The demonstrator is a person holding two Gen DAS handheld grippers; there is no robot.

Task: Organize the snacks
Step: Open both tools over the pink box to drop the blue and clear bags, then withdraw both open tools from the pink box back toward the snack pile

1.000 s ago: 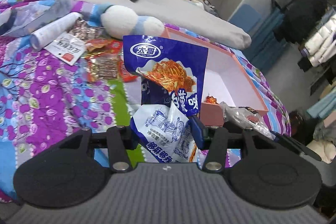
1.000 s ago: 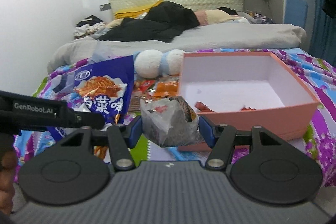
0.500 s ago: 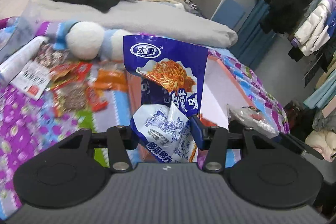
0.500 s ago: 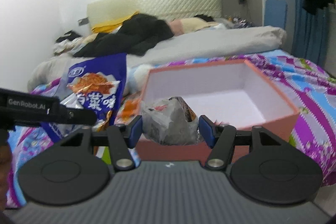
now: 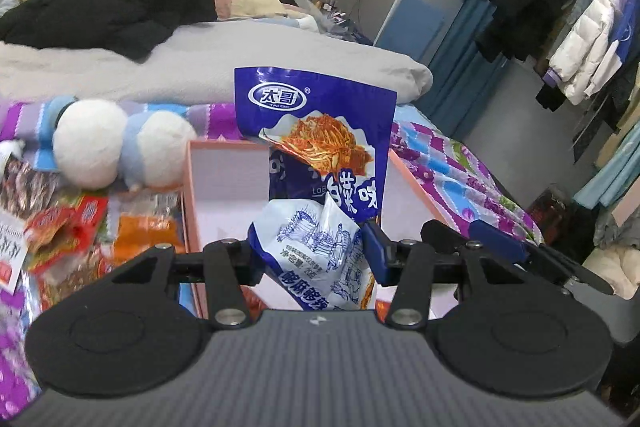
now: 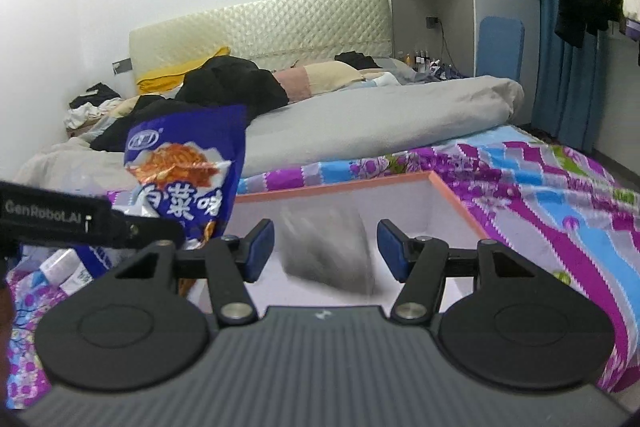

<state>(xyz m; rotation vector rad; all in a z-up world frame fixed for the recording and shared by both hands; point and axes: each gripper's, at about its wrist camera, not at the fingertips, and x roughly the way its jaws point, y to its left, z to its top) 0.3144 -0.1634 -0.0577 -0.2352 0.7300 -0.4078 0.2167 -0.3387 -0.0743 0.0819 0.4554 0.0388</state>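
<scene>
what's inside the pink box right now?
In the right wrist view a blurred grey packet sits between the open right hand-held gripper fingers, over the pink box interior. White floor shows around it. The near floor is hidden by the gripper bodies and held bags.

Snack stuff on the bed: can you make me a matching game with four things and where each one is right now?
Things:
1. blue packets
2. grey packet
3. plush toy
4. orange wrappers

Places:
A. lying on the bedspread, left of the pink box
B. blurred, between the open fingers of the right claw, over the box
C. pinched in the left claw
D. beyond the box's far left corner

Pairs: 1-C, 2-B, 3-D, 4-A
</scene>
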